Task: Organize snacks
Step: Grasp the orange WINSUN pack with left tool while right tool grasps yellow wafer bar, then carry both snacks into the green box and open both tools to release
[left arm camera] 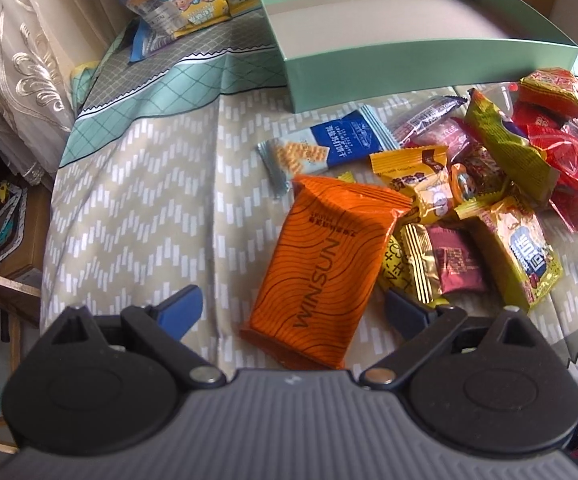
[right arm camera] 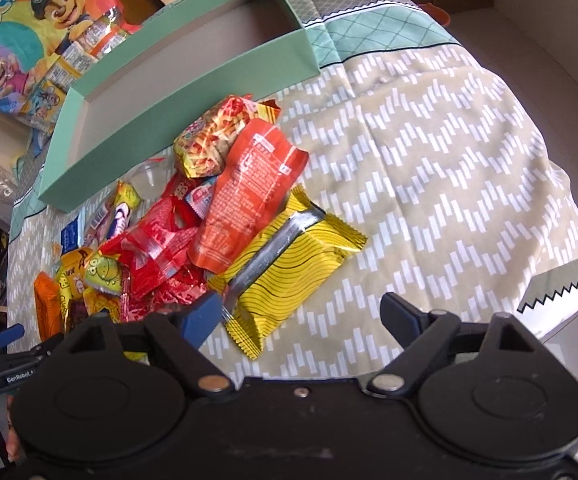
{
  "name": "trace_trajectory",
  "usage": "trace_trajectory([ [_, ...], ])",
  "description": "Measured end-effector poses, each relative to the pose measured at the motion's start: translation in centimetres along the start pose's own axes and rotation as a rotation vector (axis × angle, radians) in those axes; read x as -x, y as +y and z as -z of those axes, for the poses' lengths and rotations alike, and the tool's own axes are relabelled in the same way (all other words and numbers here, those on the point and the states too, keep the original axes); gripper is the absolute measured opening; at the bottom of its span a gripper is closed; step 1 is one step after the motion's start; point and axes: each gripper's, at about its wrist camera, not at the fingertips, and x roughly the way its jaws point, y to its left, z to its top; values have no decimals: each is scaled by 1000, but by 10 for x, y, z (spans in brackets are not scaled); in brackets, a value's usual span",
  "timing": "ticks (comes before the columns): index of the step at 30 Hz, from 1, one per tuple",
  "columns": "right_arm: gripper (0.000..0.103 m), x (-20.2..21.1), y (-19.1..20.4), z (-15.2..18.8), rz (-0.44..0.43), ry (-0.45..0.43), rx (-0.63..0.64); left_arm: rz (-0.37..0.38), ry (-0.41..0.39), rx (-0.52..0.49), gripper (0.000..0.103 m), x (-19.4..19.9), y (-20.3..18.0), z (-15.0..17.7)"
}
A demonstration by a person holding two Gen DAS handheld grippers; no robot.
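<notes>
Beige chevron cloth (left arm camera: pixel 137 216) covered the tabletop; a green box (left arm camera: pixel 429 62) sat upper right, curtain (left arm camera: pixel 17 60) upper left. Both grippers' (left arm camera: pixel 293 312) (right arm camera: pixel 303 316) fingers were spread, holding nothing.

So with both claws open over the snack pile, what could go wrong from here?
1. The left claw straddles the orange WINSUN packet, whose edge overlaps small packets; closing may snag a neighbour too.
2. The yellow packet lies under the orange-red packet; lifting it with the right claw could scatter the pile.
</notes>
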Motion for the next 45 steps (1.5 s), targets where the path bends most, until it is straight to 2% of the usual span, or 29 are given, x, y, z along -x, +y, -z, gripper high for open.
trace_trajectory([
  [1,73,-3,-3,-2,-3,5,-25,9,-6,6,72,-1,1,0],
  [2,69,-7,-5,-4,-8,18,-46,37,5,26,58,-2,2,0],
  [3,63,-11,-7,-5,-15,30,-65,46,4,44,57,-3,3,0],
  [5,62,-19,-8,-8,-25,56,-95,77,0,70,55,-2,4,3],
  [9,62,-30,4,-12,-4,54,-67,127,11,86,55,3,2,10],
  [12,62,-40,16,-21,43,22,-19,154,16,104,55,7,1,14],
  [16,62,-51,39,-27,117,-13,82,122,17,114,61,6,2,12],
  [20,66,-58,61,-11,185,-36,243,83,35,111,71,-3,3,10],
  [22,62,-56,65,-3,194,-60,314,83,42,115,71,-7,5,10],
  [24,60,-54,61,3,183,-72,344,100,42,123,62,-9,7,11],
  [25,60,-51,57,6,185,-78,350,120,34,133,52,-8,8,12],
  [28,60,-46,45,12,187,-75,357,114,32,137,51,-5,6,11],
  [31,69,-39,39,14,188,-65,338,156,48,159,51,-2,3,12],
  [32,70,-39,39,15,185,-62,338,161,55,155,52,-2,1,12],
  [36,72,-48,38,9,199,-49,352,110,70,139,55,-7,-2,9],
  [38,66,-49,41,12,199,-79,383,98,65,157,55,-9,3,5],
  [39,59,-48,40,14,190,-97,394,95,62,167,48,-10,5,4],
  [40,54,-47,38,15,185,-103,391,95,63,180,49,-11,7,3],
  [43,48,-40,29,11,153,-105,354,75,40,198,48,-4,8,2],
  [45,48,-33,22,7,141,-115,344,77,25,211,48,5,9,1],
])
